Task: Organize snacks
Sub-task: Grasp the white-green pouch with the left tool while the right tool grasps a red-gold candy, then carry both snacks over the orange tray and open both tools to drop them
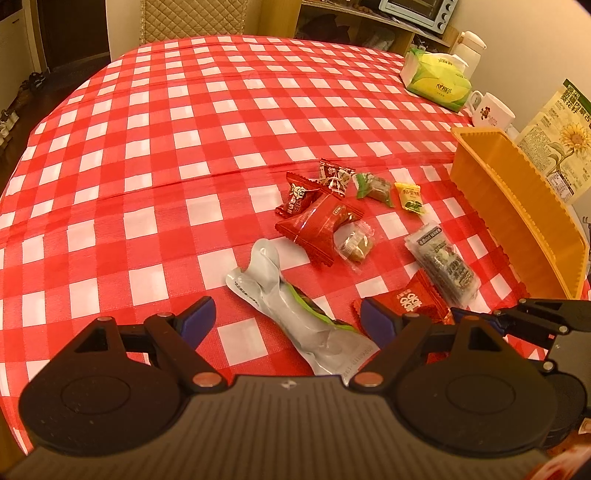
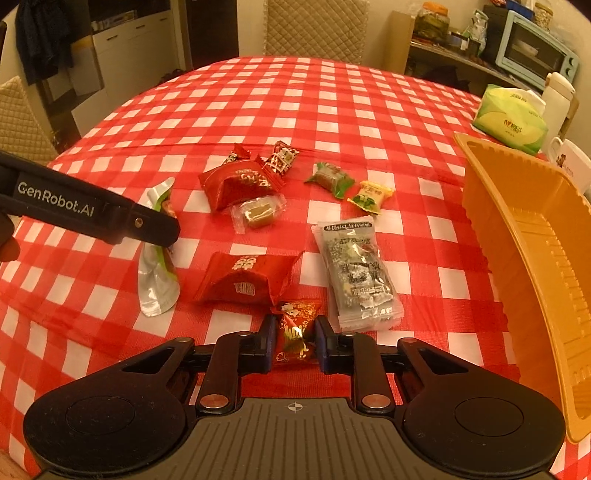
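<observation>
Across the checked tablecloth [image 2: 258, 96], the right gripper [image 2: 295, 345] is pinching a light, crinkly red candy [image 2: 295, 332] at its firm middle beside the orange tray [image 2: 524, 236], while the left gripper [image 1: 284, 317] is hovering spread.

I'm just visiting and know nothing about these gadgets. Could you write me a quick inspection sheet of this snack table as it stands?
Surface: red-and-white checked tablecloth, a few creases.
Job's things: orange tray at the right, no snacks seen inside; wrapped snacks scattered beside it, including a silver pouch, a grey packet, a big red pack and a yellow candy.
Clutter: tissue pack, white mug, sunflower-seed bag.
Grippers: left gripper open over the silver pouch; right gripper with fingers shut on a small red candy.
Cables: nothing seen.
Surroundings: quilted chair, toaster oven, shelves.
</observation>
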`<control>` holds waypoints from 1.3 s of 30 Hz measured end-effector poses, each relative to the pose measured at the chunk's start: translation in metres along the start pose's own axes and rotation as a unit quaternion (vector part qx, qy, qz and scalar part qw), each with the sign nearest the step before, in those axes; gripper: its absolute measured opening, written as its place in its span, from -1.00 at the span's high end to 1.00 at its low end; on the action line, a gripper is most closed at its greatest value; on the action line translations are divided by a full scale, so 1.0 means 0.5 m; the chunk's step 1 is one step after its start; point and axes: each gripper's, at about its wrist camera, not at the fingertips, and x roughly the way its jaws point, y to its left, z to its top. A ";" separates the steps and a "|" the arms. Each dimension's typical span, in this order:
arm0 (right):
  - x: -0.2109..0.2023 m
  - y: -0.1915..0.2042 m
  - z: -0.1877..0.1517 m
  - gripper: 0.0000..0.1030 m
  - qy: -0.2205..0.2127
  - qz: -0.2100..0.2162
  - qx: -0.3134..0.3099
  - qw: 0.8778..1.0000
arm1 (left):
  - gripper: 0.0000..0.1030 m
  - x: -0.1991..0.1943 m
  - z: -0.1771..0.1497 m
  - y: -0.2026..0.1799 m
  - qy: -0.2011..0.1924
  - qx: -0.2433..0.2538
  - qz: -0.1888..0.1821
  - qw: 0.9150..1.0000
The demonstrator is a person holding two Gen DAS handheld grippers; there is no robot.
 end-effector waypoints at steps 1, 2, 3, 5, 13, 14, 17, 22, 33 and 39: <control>-0.001 -0.002 0.001 0.61 -0.001 0.002 0.005 1.000 | -0.64 0.002 0.001 0.000 0.001 0.000 -0.001 1.000; -0.006 -0.004 0.002 0.61 -0.002 0.006 0.013 1.000 | -0.63 0.004 0.001 0.001 0.001 0.000 -0.001 1.000; -0.009 -0.006 0.004 0.61 -0.003 0.010 0.021 1.000 | -0.61 0.007 0.001 0.001 0.003 0.000 -0.002 1.000; -0.019 -0.011 0.008 0.61 -0.006 0.016 0.038 0.999 | -0.53 0.015 0.002 0.003 0.008 -0.001 -0.001 1.000; -0.051 -0.043 0.016 0.61 -0.007 0.031 0.111 0.993 | -0.07 0.035 0.004 0.010 0.022 0.006 -0.011 1.000; -0.054 -0.048 0.016 0.61 -0.008 0.031 0.118 0.993 | -0.01 0.035 0.005 0.010 0.022 0.009 -0.011 1.000; -0.062 -0.058 0.017 0.61 -0.009 0.027 0.135 0.990 | 0.24 0.034 0.007 0.015 0.025 0.023 -0.015 0.999; -0.077 -0.063 0.022 0.61 -0.016 0.023 0.151 0.988 | 0.54 0.030 0.006 0.028 0.034 0.039 -0.027 0.998; -0.106 -0.054 0.042 0.61 -0.036 0.020 0.177 0.983 | 0.55 0.000 0.011 0.047 0.030 0.056 -0.049 0.997; -0.130 -0.064 0.042 0.61 -0.052 0.029 0.189 0.980 | 0.55 -0.041 0.028 0.026 0.007 0.065 -0.057 0.996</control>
